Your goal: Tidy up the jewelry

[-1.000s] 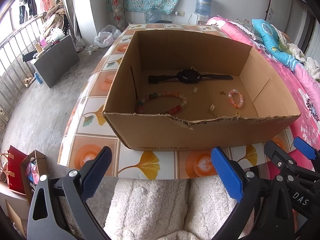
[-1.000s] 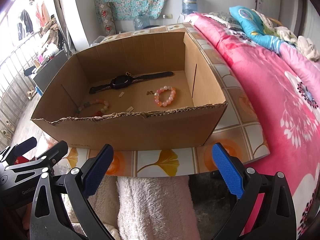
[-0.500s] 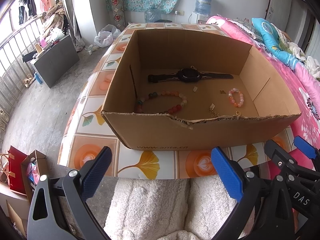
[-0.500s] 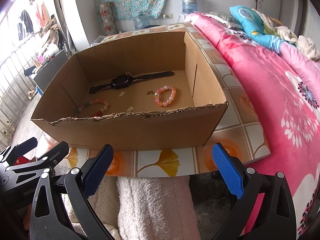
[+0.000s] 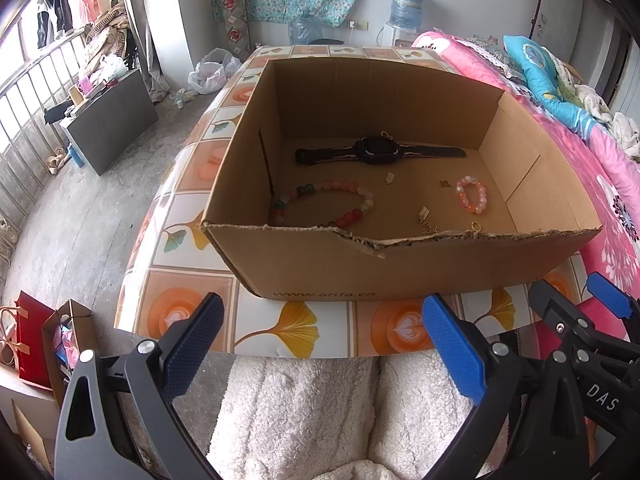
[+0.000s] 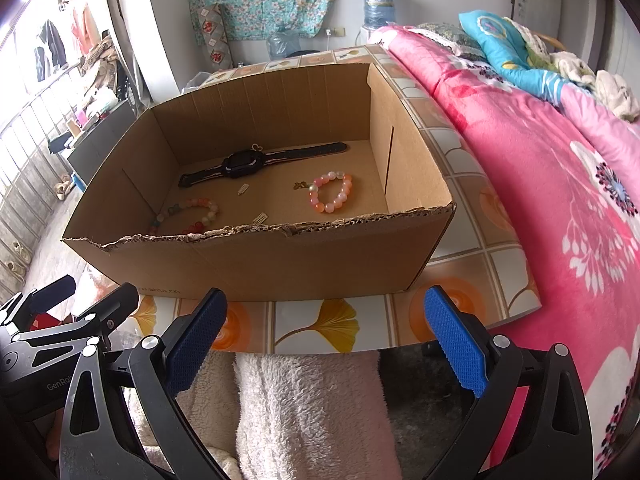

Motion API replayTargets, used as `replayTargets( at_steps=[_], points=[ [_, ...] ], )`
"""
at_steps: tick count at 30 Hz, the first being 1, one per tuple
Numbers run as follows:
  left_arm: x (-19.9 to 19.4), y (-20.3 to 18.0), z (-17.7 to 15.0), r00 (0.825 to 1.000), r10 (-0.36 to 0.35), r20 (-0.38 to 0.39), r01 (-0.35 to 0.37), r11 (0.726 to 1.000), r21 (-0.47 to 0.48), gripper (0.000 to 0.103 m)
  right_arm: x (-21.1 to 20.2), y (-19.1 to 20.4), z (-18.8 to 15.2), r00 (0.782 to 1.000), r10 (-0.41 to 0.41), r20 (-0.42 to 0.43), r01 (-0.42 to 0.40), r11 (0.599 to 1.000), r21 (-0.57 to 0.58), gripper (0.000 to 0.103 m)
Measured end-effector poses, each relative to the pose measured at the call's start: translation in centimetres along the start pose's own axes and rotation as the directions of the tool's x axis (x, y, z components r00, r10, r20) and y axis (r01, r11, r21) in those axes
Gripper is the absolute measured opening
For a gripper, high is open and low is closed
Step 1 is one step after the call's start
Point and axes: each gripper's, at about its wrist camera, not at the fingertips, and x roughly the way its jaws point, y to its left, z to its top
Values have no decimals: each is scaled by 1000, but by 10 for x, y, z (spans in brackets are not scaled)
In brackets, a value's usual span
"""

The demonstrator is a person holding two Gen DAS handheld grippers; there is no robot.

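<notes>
Left hand-held gripper: black frame with blue ribbed pads, fingers spread wide apart, gripping nothing, held low in front of the near counter edge.
Right hand-held gripper: same build, fingers likewise wide apart and empty, held just beside the left one; each shows at the edge of the other's view.
Open brown cardboard box: stands on the counter near its front edge, top open, near rim torn and ragged.
Counter: covered with a glossy cloth printed in orange squares and yellow ginkgo leaves.
Black wristwatch with long strap: lies flat, stretched out along the box floor close to the far wall.
Long bracelet of mixed red, pink, green and pale beads: lies in a loop on the box floor at the left, near the left wall, partly hidden behind the torn rim.
Small bracelet of pink and orange beads: lies on the box floor towards the right, well apart from the long one.
Small gold pieces: scattered on the box floor between the bracelets; too small to tell what each is.
Pink flowered bedspread: on the bed just beside the counter's right side.
White fleecy fabric: a person's lap below both grippers.
</notes>
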Motion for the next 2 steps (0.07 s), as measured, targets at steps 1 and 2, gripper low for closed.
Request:
replayTargets(
  at_steps=[1,2],
  points=[
    [0,0,0,1000,-1,0,1,1000,1,97,0,0,0,1000,-1,0,1,1000,0,95],
    [1,1,1,1000,-1,-1,1,1000,2,98,0,0,1,1000,-3,-1,3,1000,0,95]
  ],
)
